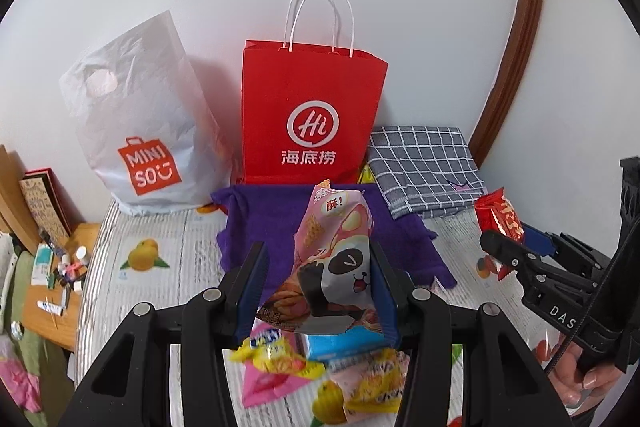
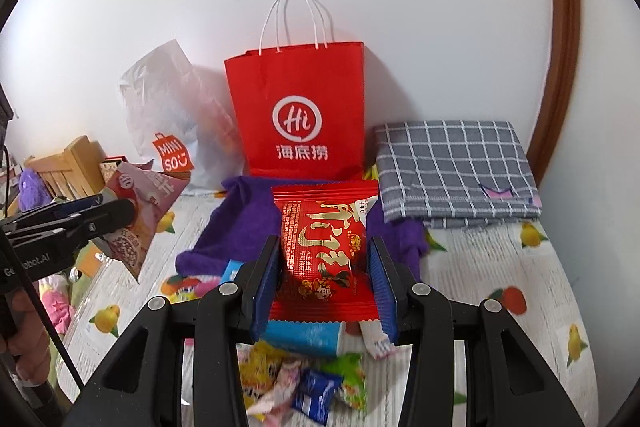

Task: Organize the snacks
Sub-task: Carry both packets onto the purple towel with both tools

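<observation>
Snack packets are up off the surface in both grippers, and the relation that matters now is how each lies from the open mouth of the red paper bag [image 1: 314, 115] standing against the wall. The left gripper [image 1: 320, 279] has its jaws partly closed on a pink panda-print packet [image 1: 332, 259], which stands roughly upright between the pads, its long axis pointing up toward the bag; the right-hand pad presses on it, while the left pad appears to sit just clear of its edge. The right gripper [image 2: 326, 279] has its jaws partly closed on a flat red foil packet [image 2: 326, 247], which lies face-up across them and juts forward toward the same bag. In each wrist view the bag sits almost dead ahead and higher than the held packet, beyond a purple cloth [image 1: 256, 223], so either packet would have to rise over the rim before dropping in. Neither hand looks clearly nearer. More loose snacks [image 2: 304, 379] lie in a heap below the jaws on the fruit-printed cover [image 2: 500, 267]. A white plastic bag [image 1: 140, 123] stands left of the red one, a folded checked cloth [image 2: 456, 171] to its right.
</observation>
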`<state>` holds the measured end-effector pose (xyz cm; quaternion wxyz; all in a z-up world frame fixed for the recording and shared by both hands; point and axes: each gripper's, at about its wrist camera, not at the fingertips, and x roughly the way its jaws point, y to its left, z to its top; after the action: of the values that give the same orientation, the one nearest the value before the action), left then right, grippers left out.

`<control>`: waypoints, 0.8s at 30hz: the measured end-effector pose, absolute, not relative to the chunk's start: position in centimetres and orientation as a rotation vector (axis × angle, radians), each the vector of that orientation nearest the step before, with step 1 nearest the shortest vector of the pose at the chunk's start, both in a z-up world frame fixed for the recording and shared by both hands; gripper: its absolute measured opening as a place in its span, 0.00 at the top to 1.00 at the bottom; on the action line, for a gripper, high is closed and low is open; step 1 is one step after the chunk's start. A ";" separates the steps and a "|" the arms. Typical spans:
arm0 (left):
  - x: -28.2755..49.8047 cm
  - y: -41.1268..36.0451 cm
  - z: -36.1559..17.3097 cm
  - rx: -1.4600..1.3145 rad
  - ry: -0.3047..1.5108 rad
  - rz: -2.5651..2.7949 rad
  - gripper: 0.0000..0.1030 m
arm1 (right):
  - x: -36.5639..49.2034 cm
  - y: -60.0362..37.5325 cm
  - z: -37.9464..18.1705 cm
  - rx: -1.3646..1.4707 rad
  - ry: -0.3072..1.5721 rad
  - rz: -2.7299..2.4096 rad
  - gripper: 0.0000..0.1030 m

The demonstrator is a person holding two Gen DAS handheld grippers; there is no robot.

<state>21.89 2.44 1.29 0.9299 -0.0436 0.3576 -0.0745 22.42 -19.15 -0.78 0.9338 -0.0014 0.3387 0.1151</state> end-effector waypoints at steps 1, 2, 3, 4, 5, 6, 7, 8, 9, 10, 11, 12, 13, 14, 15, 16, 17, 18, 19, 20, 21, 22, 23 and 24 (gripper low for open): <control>22.3 2.5 1.3 -0.085 0.732 -0.150 0.55 | 22.9 -19.1 -0.7 -0.003 0.693 0.241 0.58; 22.8 2.5 1.3 -0.079 0.733 -0.146 0.55 | 23.5 -19.0 -0.6 -0.003 0.692 0.247 0.58; 23.2 2.6 1.3 -0.076 0.734 -0.142 0.55 | 24.0 -18.8 -0.5 -0.005 0.691 0.256 0.58; 23.6 2.8 1.4 -0.075 0.735 -0.137 0.55 | 24.7 -18.6 -0.5 -0.007 0.691 0.263 0.58; 24.0 2.9 1.4 -0.075 0.736 -0.134 0.55 | 25.3 -18.4 -0.4 -0.009 0.692 0.270 0.58; 24.3 3.1 1.4 -0.077 0.736 -0.133 0.55 | 25.9 -18.2 -0.3 -0.010 0.693 0.277 0.58; 24.5 3.2 1.5 -0.078 0.737 -0.134 0.55 | 26.6 -17.9 -0.3 -0.011 0.693 0.283 0.58; 25.0 3.5 1.5 -0.082 0.739 -0.134 0.55 | 27.1 -17.7 -0.2 -0.011 0.692 0.289 0.58; 25.2 3.7 1.5 -0.084 0.739 -0.134 0.55 | 27.8 -17.5 0.0 -0.006 0.690 0.295 0.58; 25.5 3.8 1.6 -0.085 0.740 -0.133 0.55 | 28.2 -17.4 0.1 -0.001 0.689 0.302 0.58; 25.8 4.0 1.6 -0.085 0.739 -0.131 0.55 | 28.9 -17.2 0.3 0.010 0.688 0.315 0.58; 26.1 4.1 1.6 -0.085 0.738 -0.128 0.55 | 29.4 -17.1 0.5 0.020 0.687 0.326 0.58; 26.4 4.2 1.7 -0.084 0.737 -0.126 0.55 | 29.7 -17.0 0.7 0.032 0.687 0.338 0.58; 26.7 4.3 1.7 -0.083 0.737 -0.124 0.55 | 30.2 -16.9 0.9 0.044 0.686 0.352 0.58; 27.0 4.4 1.7 -0.084 0.735 -0.124 0.55 | 30.6 -16.7 1.1 0.054 0.686 0.365 0.58; 27.3 4.5 1.7 -0.085 0.734 -0.125 0.55 | 31.0 -16.6 1.3 0.060 0.685 0.375 0.58; 27.6 4.6 1.8 -0.088 0.733 -0.126 0.55 | 31.4 -16.6 1.3 0.063 0.684 0.381 0.58; 27.9 4.7 1.7 -0.091 0.733 -0.127 0.55 | 31.7 -16.5 1.4 0.064 0.684 0.386 0.58; 28.2 4.7 1.7 -0.093 0.733 -0.129 0.55 | 32.1 -16.4 1.3 0.062 0.684 0.390 0.58; 28.5 4.7 1.6 -0.096 0.734 -0.131 0.55 | 32.4 -16.4 1.2 0.057 0.686 0.392 0.58; 28.8 4.8 1.4 -0.100 0.739 -0.127 0.55 | 32.6 -16.4 1.0 0.052 0.688 0.391 0.58; 29.2 4.8 1.2 -0.103 0.741 -0.130 0.55 | 32.9 -16.4 0.8 0.047 0.691 0.387 0.58; 29.6 4.8 0.9 -0.107 0.746 -0.132 0.55 | 33.2 -16.5 0.7 0.043 0.695 0.382 0.58; 30.0 4.8 0.6 -0.114 0.754 -0.135 0.55 | 33.5 -16.6 0.4 0.041 0.700 0.376 0.58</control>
<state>30.00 4.79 0.58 0.9260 -0.0557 0.3675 -0.0657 33.53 -16.64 0.37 0.9219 0.0202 0.3407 0.1832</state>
